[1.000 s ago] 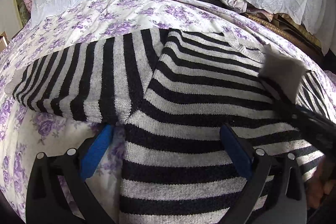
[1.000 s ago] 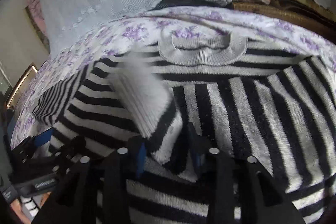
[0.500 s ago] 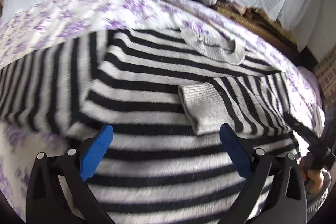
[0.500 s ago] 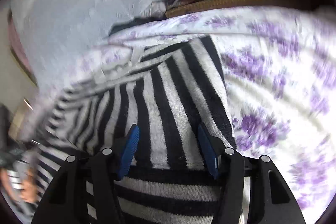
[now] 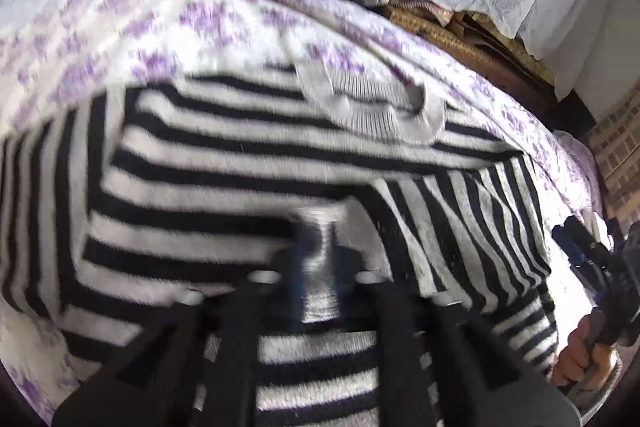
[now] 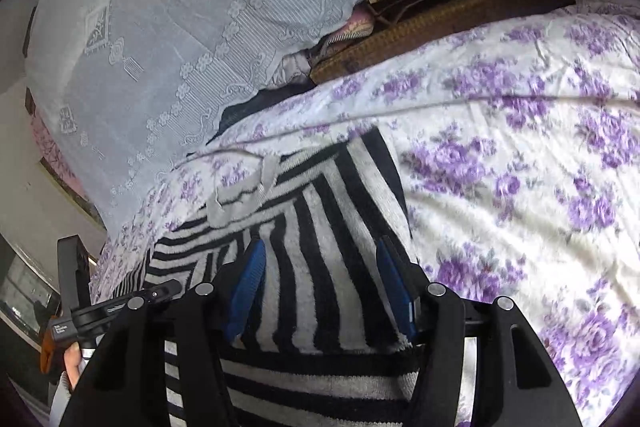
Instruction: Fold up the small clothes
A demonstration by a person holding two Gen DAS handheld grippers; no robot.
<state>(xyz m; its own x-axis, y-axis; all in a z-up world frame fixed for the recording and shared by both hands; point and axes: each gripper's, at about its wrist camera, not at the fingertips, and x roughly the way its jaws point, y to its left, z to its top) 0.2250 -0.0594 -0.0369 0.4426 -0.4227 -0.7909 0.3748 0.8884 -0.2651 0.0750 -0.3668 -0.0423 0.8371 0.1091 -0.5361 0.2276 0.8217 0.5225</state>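
We see striped sweater (image 5: 224,163) flat on bed (image 6: 520,131), collar toward far edge. Left tongs (image 5: 320,259) pinch cuff (image 5: 320,291) of folded sleeve; right tongs (image 6: 320,283) spread over sleeve's shoulder end.

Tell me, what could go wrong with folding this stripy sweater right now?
1. The left gripper looks pinched on the gray cuff of the folded-in sleeve. Pulling it could drag that sleeve back out and undo the fold.
2. The right gripper is open over the sweater and pins nothing, so the body may slide on the flowered sheet.
3. The left view is blurry, so the move seems fast; the knit could bunch.
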